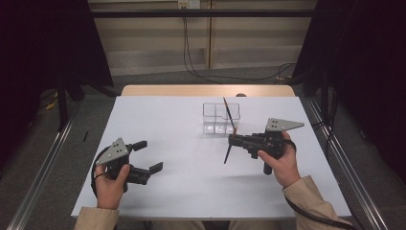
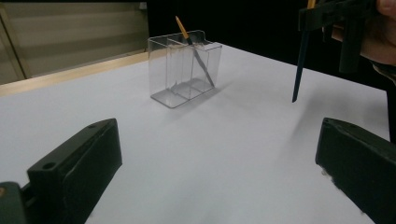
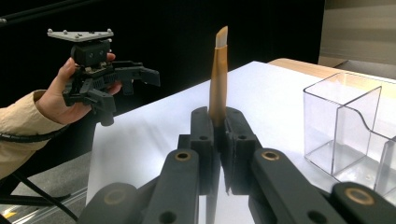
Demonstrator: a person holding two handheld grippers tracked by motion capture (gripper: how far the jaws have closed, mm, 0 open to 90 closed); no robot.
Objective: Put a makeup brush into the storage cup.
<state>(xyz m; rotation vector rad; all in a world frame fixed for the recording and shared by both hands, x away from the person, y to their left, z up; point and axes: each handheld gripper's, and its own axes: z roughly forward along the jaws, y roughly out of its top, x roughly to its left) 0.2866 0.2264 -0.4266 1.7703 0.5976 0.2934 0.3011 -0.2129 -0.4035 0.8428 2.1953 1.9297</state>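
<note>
The right gripper (image 1: 233,140) is clamped tight on a brush (image 3: 217,79) with a tan upper part and dark lower handle, held just in front of the clear organizer (image 1: 220,118) above the white table (image 1: 191,182). The left gripper (image 1: 147,155) has its jaws spread wide with nothing between them, well off to the organizer's near-left. Another brush (image 2: 195,51) leans inside the organizer, in what looks like its right-hand compartment, though it's hard to be sure through the clear walls.

The surface (image 1: 182,191) lies bare between the left hand-held gripper (image 1: 149,156) and the organizer (image 1: 220,118). A brush (image 1: 229,115) leans out of the organizer; the right hand-held gripper (image 1: 231,140) hangs a second brush (image 1: 227,154) just beside it.
</note>
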